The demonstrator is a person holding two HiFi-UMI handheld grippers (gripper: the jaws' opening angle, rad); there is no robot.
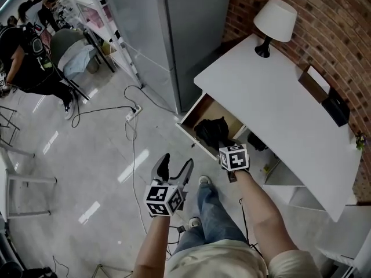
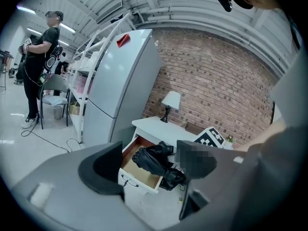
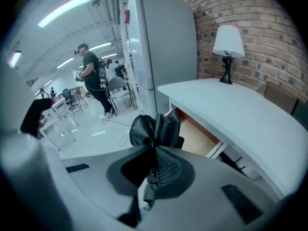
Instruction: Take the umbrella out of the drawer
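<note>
The black folded umbrella (image 1: 211,131) hangs over the open wooden drawer (image 1: 198,113) of the white desk (image 1: 278,97). My right gripper (image 1: 225,146) is shut on the umbrella's fabric. In the right gripper view the bunched umbrella (image 3: 155,130) is pinched between the closed jaws of the right gripper (image 3: 153,170). My left gripper (image 1: 174,169) stands open and empty over the floor, left of the drawer. From the left gripper view the umbrella (image 2: 155,160) shows above the drawer (image 2: 139,171), between the spread jaws of the left gripper (image 2: 149,177).
A white lamp (image 1: 273,23) stands on the desk's far end against the brick wall (image 1: 324,22). A tall grey fridge (image 1: 174,33) stands left of the desk. Cables and a power strip (image 1: 132,116) lie on the floor. People and a chair (image 1: 69,54) are at the far left.
</note>
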